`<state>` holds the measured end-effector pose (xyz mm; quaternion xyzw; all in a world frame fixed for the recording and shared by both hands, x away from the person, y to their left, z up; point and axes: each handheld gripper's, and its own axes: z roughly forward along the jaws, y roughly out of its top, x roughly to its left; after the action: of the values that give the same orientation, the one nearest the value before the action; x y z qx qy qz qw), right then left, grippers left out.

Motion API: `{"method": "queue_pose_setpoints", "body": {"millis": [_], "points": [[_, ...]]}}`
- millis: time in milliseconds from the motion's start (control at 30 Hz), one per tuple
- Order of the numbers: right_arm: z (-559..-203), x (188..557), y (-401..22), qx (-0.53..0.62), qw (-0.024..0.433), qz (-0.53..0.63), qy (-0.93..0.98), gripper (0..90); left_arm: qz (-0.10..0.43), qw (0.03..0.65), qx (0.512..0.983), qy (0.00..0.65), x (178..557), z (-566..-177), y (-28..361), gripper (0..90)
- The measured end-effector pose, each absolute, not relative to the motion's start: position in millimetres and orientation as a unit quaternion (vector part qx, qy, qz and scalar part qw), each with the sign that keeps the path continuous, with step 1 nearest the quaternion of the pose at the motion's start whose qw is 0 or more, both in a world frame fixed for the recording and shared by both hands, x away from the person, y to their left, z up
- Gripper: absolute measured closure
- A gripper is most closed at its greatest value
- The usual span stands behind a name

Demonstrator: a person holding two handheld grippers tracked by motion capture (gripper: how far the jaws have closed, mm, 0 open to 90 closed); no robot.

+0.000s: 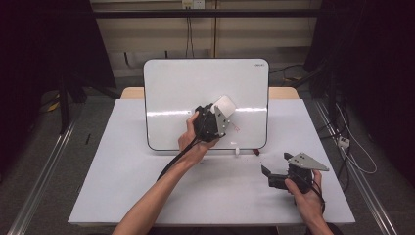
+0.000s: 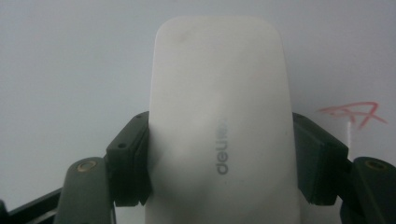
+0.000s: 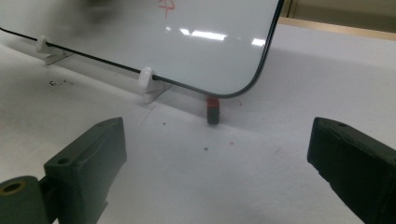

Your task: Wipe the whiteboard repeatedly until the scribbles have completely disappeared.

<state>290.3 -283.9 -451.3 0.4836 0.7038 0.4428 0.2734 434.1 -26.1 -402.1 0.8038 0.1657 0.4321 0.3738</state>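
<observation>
Clamping eraser (image 2: 219, 140), L gripper (image 1: 215, 117) jaws

Open desk (image 1: 147, 186) is left in front of the whiteboard (image 1: 176, 88). Passage behind is blocked by the propped board; a small red-capped piece (image 3: 213, 109) stands at its corner.

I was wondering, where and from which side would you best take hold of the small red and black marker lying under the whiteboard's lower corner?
Probably across the marker at its dark near end, coming in low along the table from the front. The whiteboard edge overhangs its red far end, so a top-down approach looks blocked. The right gripper already faces it, jaws open.
</observation>
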Motion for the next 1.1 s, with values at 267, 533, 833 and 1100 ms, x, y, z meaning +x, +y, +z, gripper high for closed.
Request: {"method": "queue_pose_setpoints", "body": {"millis": [267, 533, 833, 1100], "points": [[-451, 290, -284, 0.483, 0.274, 0.444, 0.703, 4.5, 0.434, 0.378, 0.804, 0.146, 426, -413, -37, 31.1], [-451, 290, -284, 0.483, 0.274, 0.444, 0.704, 4.6, 0.435, 0.368, 0.814, 0.112, 414, -425, -49, 31.2], [-451, 290, -283, 0.482, 0.273, 0.444, 0.704, 4.6, 0.431, 0.351, 0.829, 0.061, 402, -438, -63, 31.1], [-451, 290, -286, 0.489, 0.267, 0.449, 0.698, 4.5, 0.42, 0.326, 0.847, 0.015, 397, -442, -61, 31.2]]}}
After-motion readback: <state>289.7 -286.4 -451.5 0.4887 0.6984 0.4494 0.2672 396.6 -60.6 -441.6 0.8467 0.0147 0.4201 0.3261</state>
